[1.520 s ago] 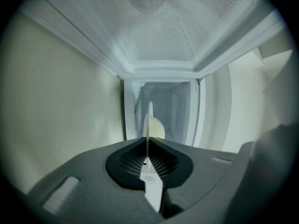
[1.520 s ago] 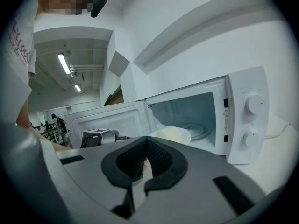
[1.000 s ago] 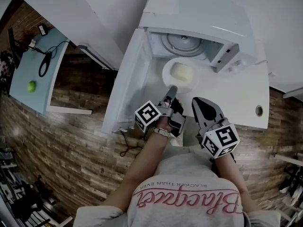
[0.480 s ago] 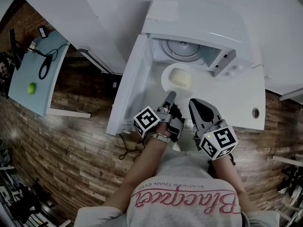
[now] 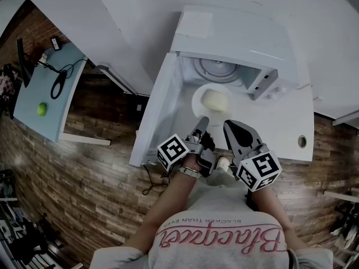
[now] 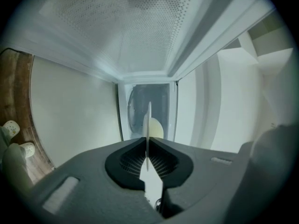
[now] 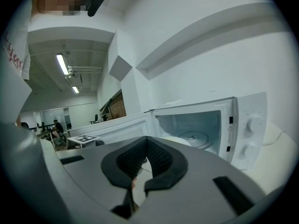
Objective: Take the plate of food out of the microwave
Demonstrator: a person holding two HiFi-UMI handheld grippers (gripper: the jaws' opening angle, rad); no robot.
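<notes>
A white plate [image 5: 199,96] with a pale lump of food [image 5: 215,101] hangs just outside the open microwave [image 5: 235,35], in front of its cavity. My left gripper [image 5: 202,120] is shut on the plate's near rim. In the left gripper view the plate [image 6: 148,118] stands edge-on between the pads, with the food [image 6: 156,129] behind it. My right gripper [image 5: 231,125] is beside the plate's near right side, apart from it. Its jaws [image 7: 145,140] meet at the tips with nothing seen between them. The glass turntable [image 5: 216,69] inside is bare.
The microwave door [image 5: 157,108] is swung wide open to the left. The white counter [image 5: 283,122] has a round hole [image 5: 302,141] at the right. A light-blue table [image 5: 31,114] with a green ball [image 5: 40,109] and a black cable [image 5: 59,83] stands far left over the wooden floor.
Both grippers and the held plate have lifted a little. The plate stays in the left gripper just outside the cavity.
</notes>
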